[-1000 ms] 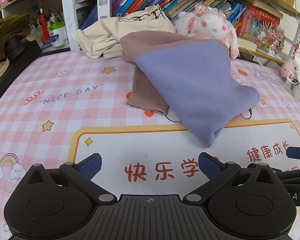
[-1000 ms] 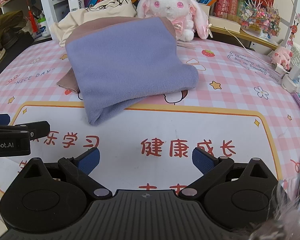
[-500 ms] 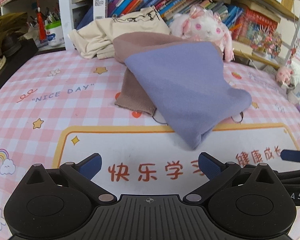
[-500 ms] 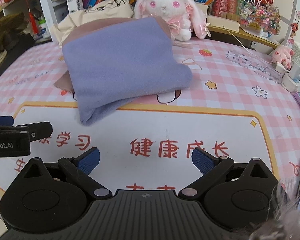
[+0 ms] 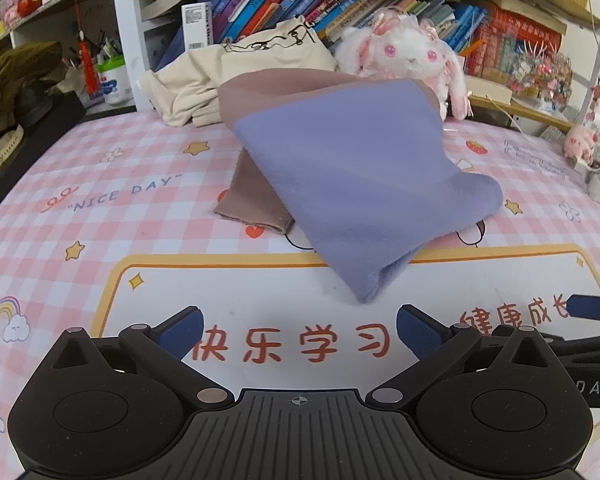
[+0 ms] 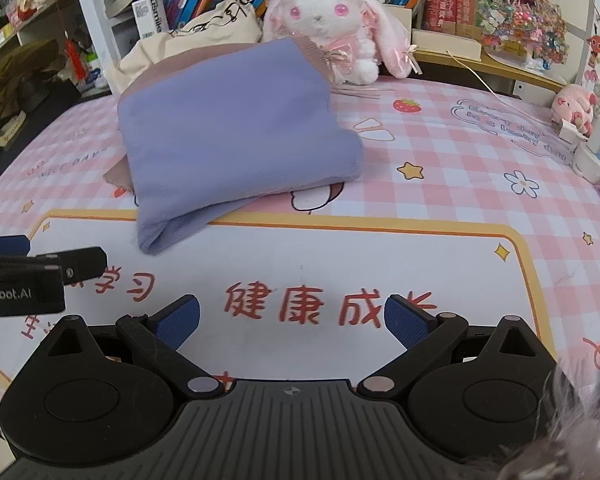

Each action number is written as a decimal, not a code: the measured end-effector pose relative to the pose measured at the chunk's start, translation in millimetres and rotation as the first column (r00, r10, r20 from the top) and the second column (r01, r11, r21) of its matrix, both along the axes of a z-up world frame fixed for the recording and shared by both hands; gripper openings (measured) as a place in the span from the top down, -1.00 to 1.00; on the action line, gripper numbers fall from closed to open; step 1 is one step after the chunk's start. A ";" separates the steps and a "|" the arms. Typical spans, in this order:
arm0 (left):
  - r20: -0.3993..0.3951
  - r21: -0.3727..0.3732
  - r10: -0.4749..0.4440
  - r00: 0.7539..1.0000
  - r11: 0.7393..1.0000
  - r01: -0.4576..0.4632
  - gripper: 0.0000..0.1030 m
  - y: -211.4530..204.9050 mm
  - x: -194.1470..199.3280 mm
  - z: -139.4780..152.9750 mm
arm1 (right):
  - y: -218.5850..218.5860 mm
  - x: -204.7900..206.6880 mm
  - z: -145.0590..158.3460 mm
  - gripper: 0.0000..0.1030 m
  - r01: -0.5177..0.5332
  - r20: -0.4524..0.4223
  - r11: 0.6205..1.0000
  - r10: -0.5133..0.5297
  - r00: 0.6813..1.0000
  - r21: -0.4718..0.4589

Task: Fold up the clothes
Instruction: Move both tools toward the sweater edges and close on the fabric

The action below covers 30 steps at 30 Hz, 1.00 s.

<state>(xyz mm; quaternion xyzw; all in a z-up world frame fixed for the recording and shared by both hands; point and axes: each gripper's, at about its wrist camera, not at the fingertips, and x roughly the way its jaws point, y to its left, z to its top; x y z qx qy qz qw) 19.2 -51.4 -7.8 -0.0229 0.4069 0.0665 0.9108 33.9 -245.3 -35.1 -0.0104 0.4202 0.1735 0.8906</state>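
A folded lavender garment lies on a folded mauve garment in the middle of the pink checked mat. It also shows in the right wrist view. A crumpled cream garment sits behind them by the shelf. My left gripper is open and empty, low over the mat's white panel, short of the lavender garment's near corner. My right gripper is open and empty, to the right of the left one.
A white plush rabbit sits behind the clothes. Bookshelves line the back. A small pink plush pig and white boxes sit at the far right. A dark bag lies at the left edge.
Both grippers have drifted slightly to the right, so the clothes pile sits a little further left in each view. The jaws have stayed open and the clothes have not moved.
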 end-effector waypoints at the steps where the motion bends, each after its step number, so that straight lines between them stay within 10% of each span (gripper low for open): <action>1: -0.001 0.011 0.002 1.000 1.000 -0.002 -1.00 -3.3 1.0 -0.5 | -2.8 1.2 -1.1 -0.94 -0.002 -0.001 1.000 0.002 1.000 0.008; 18: -0.003 -0.010 0.024 1.000 1.000 -0.024 -1.00 -18.7 46.6 -1.8 | -49.6 73.4 8.5 -0.86 -0.022 -0.010 0.961 0.026 1.000 0.277; 28: 0.011 0.123 -0.083 0.997 0.989 0.081 -1.00 -41.6 56.8 0.4 | -39.3 136.0 3.7 -0.51 -0.040 -0.017 0.953 0.047 0.999 0.300; 30: 0.019 0.153 -0.120 0.993 0.981 0.116 -1.00 -49.6 55.4 1.3 | -32.7 146.6 -1.3 -0.05 -0.044 -0.026 0.960 0.053 0.998 0.278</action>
